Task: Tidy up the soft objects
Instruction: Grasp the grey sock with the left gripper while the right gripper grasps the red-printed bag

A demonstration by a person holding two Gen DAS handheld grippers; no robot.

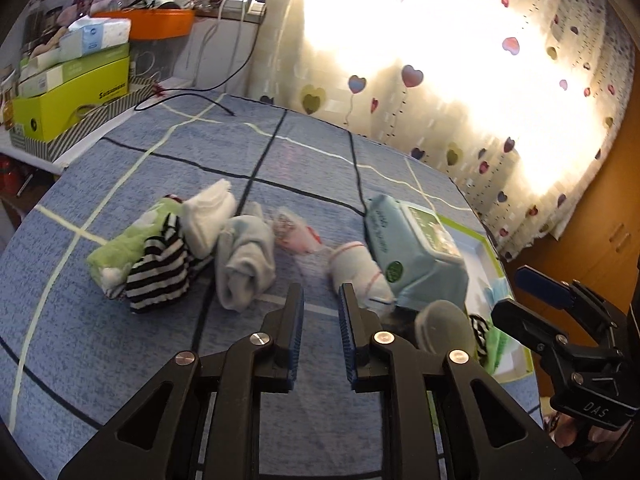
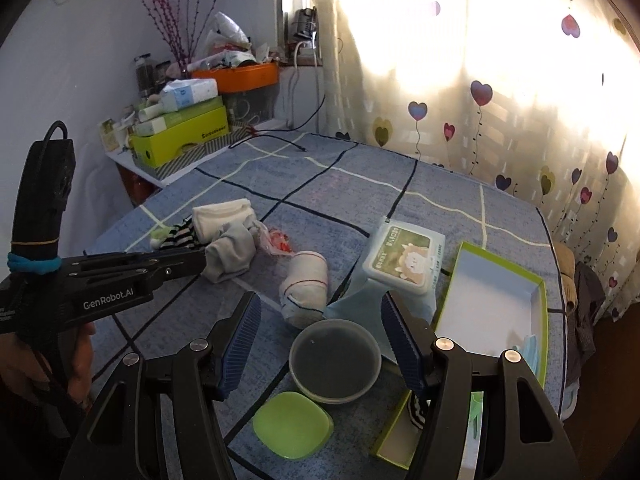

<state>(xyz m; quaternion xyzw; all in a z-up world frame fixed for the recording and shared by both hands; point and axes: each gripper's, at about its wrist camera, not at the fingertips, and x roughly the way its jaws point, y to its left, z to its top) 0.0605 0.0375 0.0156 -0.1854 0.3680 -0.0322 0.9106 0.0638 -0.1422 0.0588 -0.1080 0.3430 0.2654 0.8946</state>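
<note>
Loose socks lie on the blue checked bedspread (image 1: 120, 360): a green one (image 1: 116, 246), a black-and-white striped one (image 1: 160, 272), a white one (image 1: 208, 216), a pale grey one (image 1: 244, 260), a pink-patterned one (image 1: 296, 232) and a rolled white one with red stripes (image 1: 360, 272). My left gripper (image 1: 320, 296) hovers open just in front of the grey and rolled socks, nothing between its fingers. My right gripper (image 2: 320, 304) is open above a round dark tub (image 2: 336, 360). A green-rimmed white box (image 2: 492, 300) at right holds a striped sock (image 2: 416, 412).
A pack of wet wipes (image 2: 404, 260) leans between the rolled sock and the box. A green lid (image 2: 292, 424) lies near the tub. Stacked boxes (image 2: 184, 136) and an orange tray fill the shelf at back left; a heart-print curtain (image 2: 520, 120) hangs behind the bed.
</note>
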